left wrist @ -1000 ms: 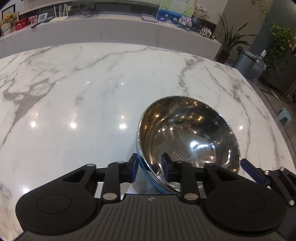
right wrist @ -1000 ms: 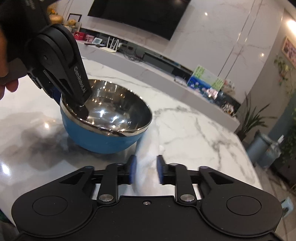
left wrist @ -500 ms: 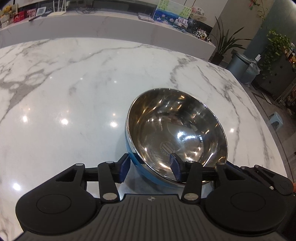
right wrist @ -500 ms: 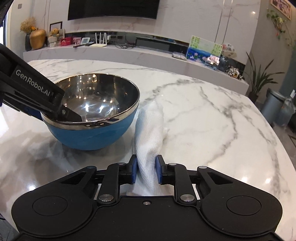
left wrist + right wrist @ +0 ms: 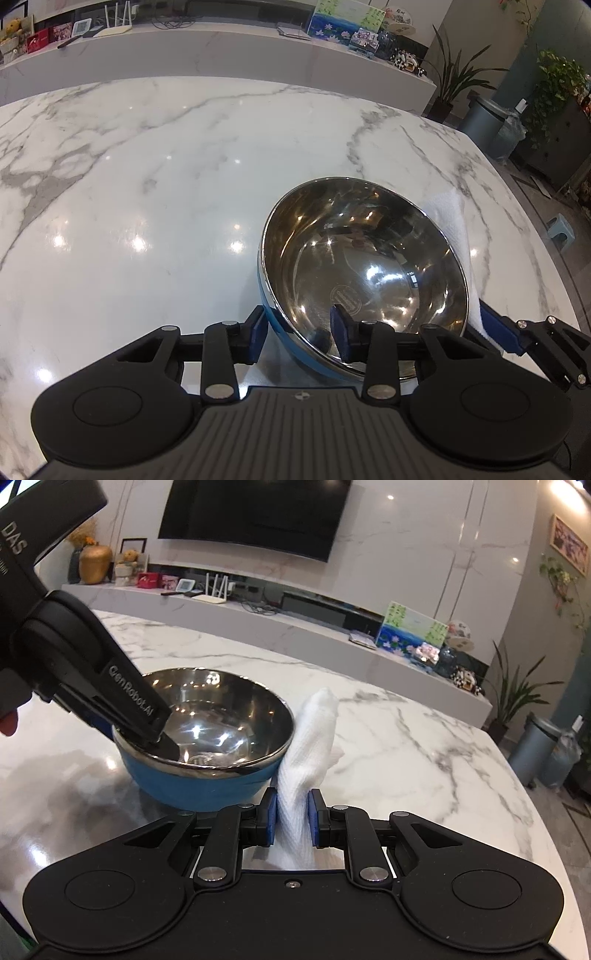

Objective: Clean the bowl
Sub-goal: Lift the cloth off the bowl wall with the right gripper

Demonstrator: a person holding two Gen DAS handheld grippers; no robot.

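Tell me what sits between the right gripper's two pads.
A white cloth, pinched between the right gripper pads beside the bowl; the right wrist view shows it.

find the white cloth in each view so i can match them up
Left wrist view: the white cloth peeks out behind the bowl's right rim.
Right wrist view: centre, clamped in the right gripper, rising beside the bowl.
Shared landmark: the painted lily picture on the back ledge.

In the left wrist view, the white folded cloth (image 5: 448, 214) lies mostly hidden behind the steel bowl with the blue outside (image 5: 364, 273). The right gripper (image 5: 502, 330) is cut off at the edge. The small items on the far white shelf (image 5: 332, 627) are too small to tell.
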